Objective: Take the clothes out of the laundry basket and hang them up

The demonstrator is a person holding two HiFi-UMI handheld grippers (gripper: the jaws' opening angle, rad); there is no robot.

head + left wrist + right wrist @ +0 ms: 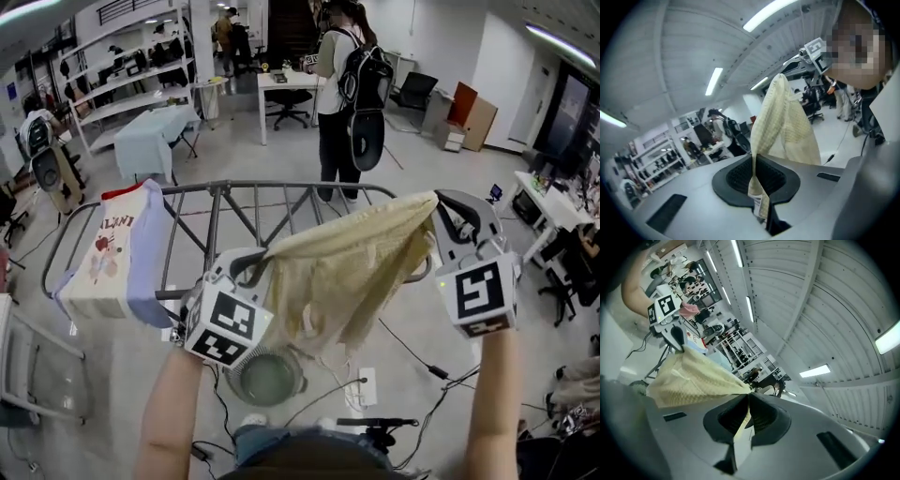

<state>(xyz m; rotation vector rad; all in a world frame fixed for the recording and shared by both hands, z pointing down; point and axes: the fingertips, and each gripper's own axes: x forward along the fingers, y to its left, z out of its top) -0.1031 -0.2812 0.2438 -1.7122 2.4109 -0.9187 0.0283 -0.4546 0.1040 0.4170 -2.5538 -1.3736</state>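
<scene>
A pale yellow garment (352, 267) is stretched between my two grippers above the grey drying rack (217, 189). My left gripper (255, 266) is shut on its left corner, and the cloth with its label is pinched between the pads (754, 164). My right gripper (441, 217) is shut on the right corner, a fold of the fabric caught between its pads (747, 403). The garment (785, 122) sags between them (689, 378). A round pale green basket (267, 380) sits on the floor below, partly hidden by the cloth.
A white and lavender printed garment (111, 253) hangs on the rack's left end. A person with a black backpack (349, 89) stands just beyond the rack. Cables and a power strip (367, 386) lie on the floor near my feet. Desks, chairs and shelves ring the room.
</scene>
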